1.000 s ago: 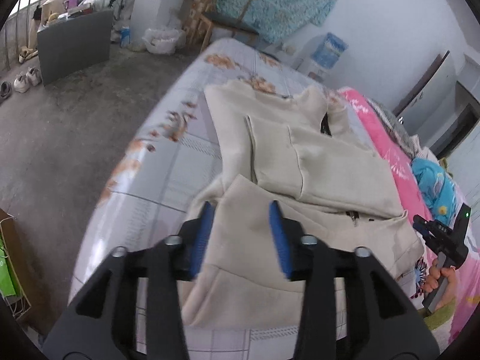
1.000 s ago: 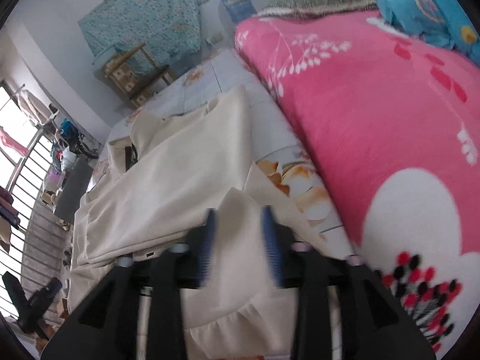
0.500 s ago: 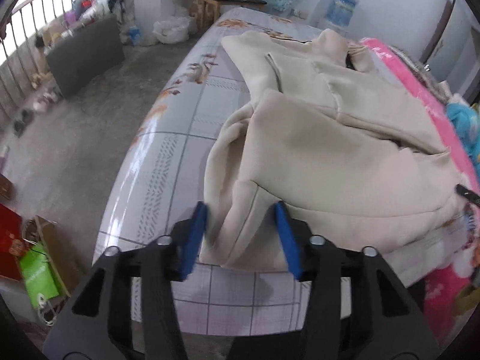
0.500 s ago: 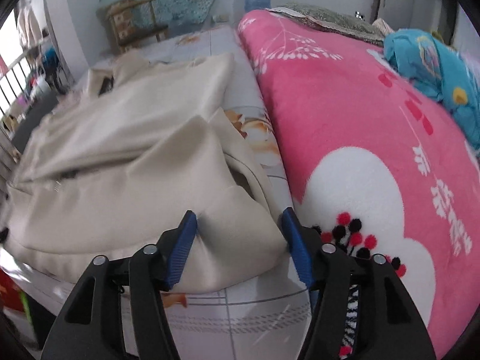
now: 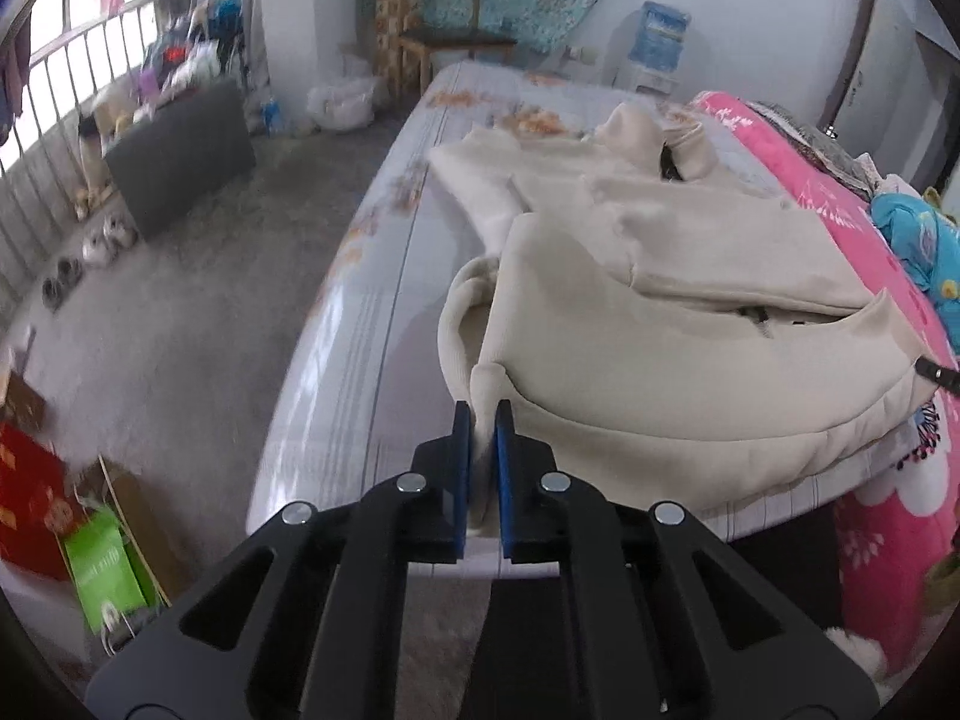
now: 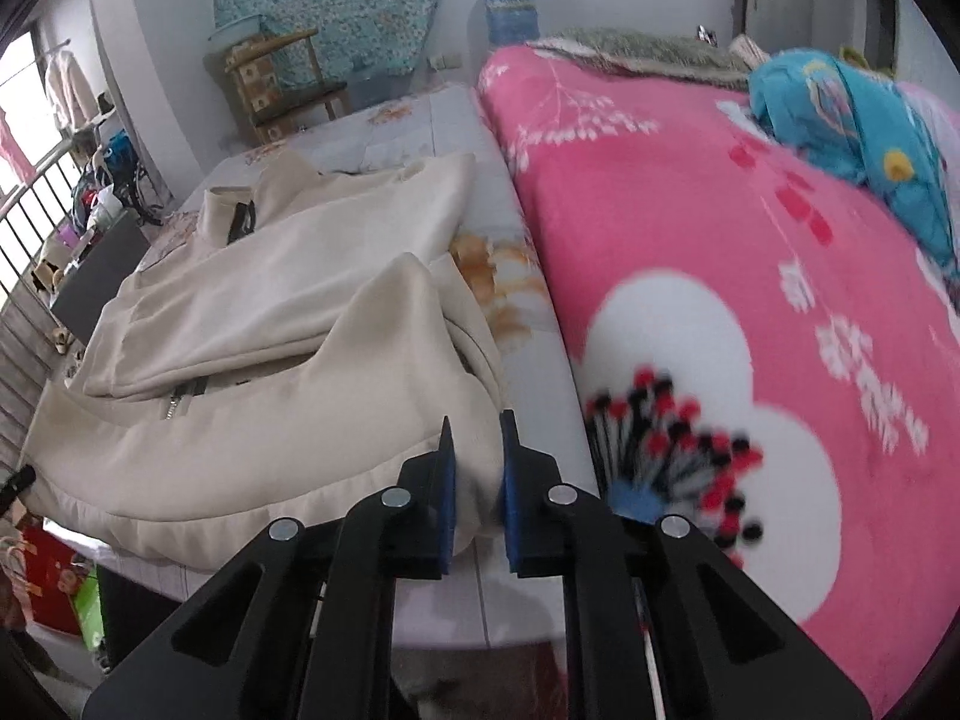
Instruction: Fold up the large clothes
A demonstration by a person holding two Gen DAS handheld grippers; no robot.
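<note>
Cream fleece jacket point(image 5: 678, 348) lies on the bed point(image 5: 360, 324), on a pale sheet with orange flower prints, collar toward the far end and hem toward the near edge. Its lower part is doubled over the body; a zip pull shows at the fold in the right wrist view.

Left tongs point(image 5: 480, 420): jaws have just been closing and now stand nearly together, blue pads pressing a pinch of the hem corner on the jacket's left side. Fabric rises in a small ridge straight out of the pads. The corner sits near the bed's near edge, with grey floor point(image 5: 180, 312) beyond it to the left.

Right tongs point(image 6: 477, 438): jaws have also just been closing. They clamp the jacket's point(image 6: 252, 420) other near corner, a slightly thicker wad of cloth between the pads, so the gap is a little wider than on the left. This corner lies just beside a pink blanket point(image 6: 690, 240) with a white flower pattern, which covers the bed to the right of the jacket. A blue patterned cloth point(image 6: 852, 120) lies on the blanket, well apart from the jacket.

Tip of the opposite tool shows at the frame edge in each view. Both pictures are somewhat motion-blurred.

Background: wooden chair point(image 5: 444, 42) by the far wall, green bag point(image 5: 105, 570) on the floor.
</note>
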